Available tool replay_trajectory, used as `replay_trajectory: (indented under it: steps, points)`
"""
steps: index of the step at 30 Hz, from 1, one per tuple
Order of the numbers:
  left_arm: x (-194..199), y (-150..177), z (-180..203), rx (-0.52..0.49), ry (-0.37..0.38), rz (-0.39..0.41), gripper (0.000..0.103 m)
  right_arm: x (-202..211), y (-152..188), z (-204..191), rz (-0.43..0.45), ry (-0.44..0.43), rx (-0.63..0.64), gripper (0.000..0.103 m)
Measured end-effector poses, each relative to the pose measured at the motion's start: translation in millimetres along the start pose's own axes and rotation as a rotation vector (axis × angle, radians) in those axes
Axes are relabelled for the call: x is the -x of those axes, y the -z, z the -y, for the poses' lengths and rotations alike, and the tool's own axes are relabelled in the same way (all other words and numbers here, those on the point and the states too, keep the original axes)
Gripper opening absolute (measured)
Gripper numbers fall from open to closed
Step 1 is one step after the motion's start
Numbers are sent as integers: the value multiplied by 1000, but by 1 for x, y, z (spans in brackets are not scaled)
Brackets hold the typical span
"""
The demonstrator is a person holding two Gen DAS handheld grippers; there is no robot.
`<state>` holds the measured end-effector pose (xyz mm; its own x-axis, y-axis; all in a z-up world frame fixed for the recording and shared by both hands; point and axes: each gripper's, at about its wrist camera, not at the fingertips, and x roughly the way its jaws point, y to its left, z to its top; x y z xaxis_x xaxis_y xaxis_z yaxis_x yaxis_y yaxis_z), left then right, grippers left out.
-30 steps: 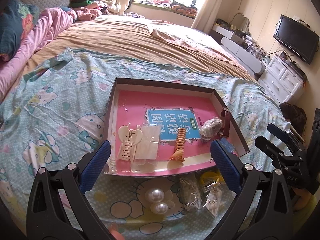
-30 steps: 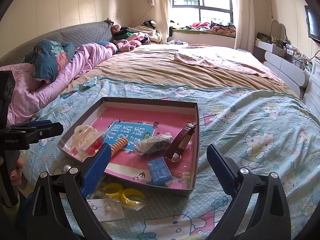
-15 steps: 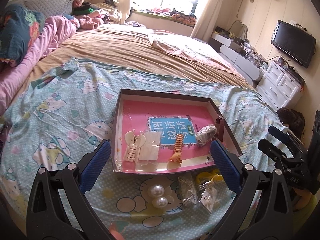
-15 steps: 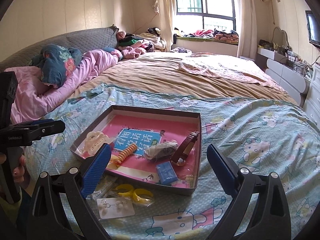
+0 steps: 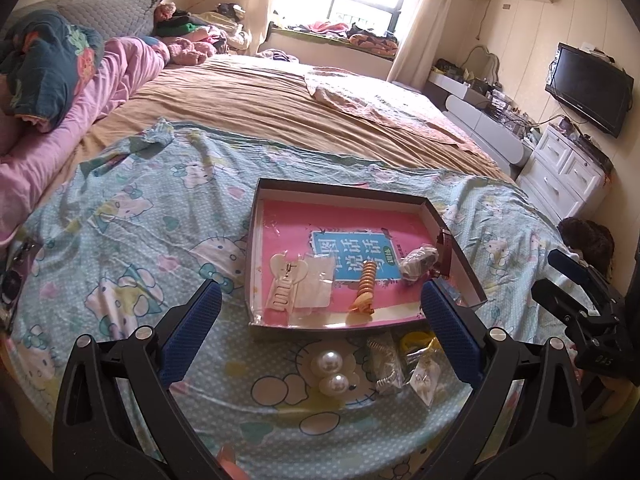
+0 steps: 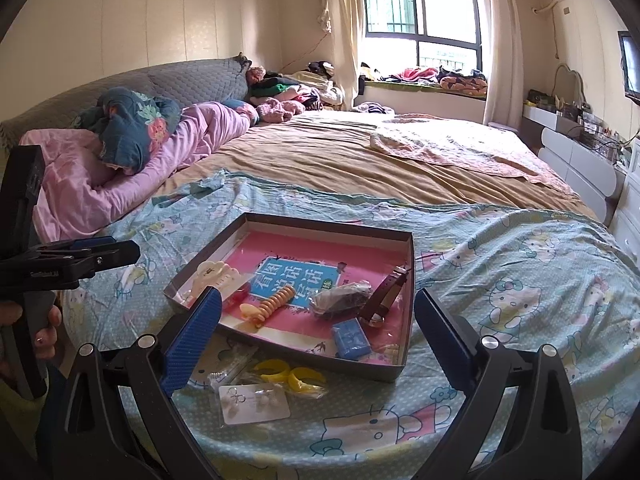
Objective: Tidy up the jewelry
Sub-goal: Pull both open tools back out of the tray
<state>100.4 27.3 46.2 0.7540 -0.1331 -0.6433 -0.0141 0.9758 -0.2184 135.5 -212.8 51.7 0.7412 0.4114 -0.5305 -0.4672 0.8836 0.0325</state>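
Note:
A shallow dark box (image 5: 344, 189) (image 6: 405, 364) with a pink lining lies on the bedsheet. It holds a cream hair claw (image 5: 283, 280), an orange spiral clip (image 5: 364, 286) (image 6: 272, 302), a bagged dark item (image 5: 418, 262), a brown watch strap (image 6: 390, 294) and a blue piece (image 6: 351, 338). In front of the box lie two pearl beads (image 5: 331, 370), a bagged silver coil (image 5: 385, 362), yellow rings (image 6: 290, 372) and an earring card (image 6: 254, 402). My left gripper (image 5: 322, 330) and right gripper (image 6: 316, 332) are open and empty, held above the near items.
The bed stretches back with a tan cover (image 5: 280, 104) and pink bedding (image 6: 120, 176) at the left. White drawers (image 5: 564, 172) and a wall television (image 5: 588, 88) stand at the right. The bed's near edge lies just below the loose items.
Both grippers have pulled back and risen, so the box and loose items look smaller and farther. Both stay open. Nothing on the bed has moved.

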Motion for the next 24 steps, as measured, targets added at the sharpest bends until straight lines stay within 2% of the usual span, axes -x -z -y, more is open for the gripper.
replay_trajectory:
  steps: [15, 24]
  points:
    - [3, 20, -9, -2, -42, -33, 93, 4, 12, -18, -35, -44, 26, 96]
    - [-5, 34, -9, -16, -54, -75, 93, -3, 33, -25, -106, -81, 37, 96]
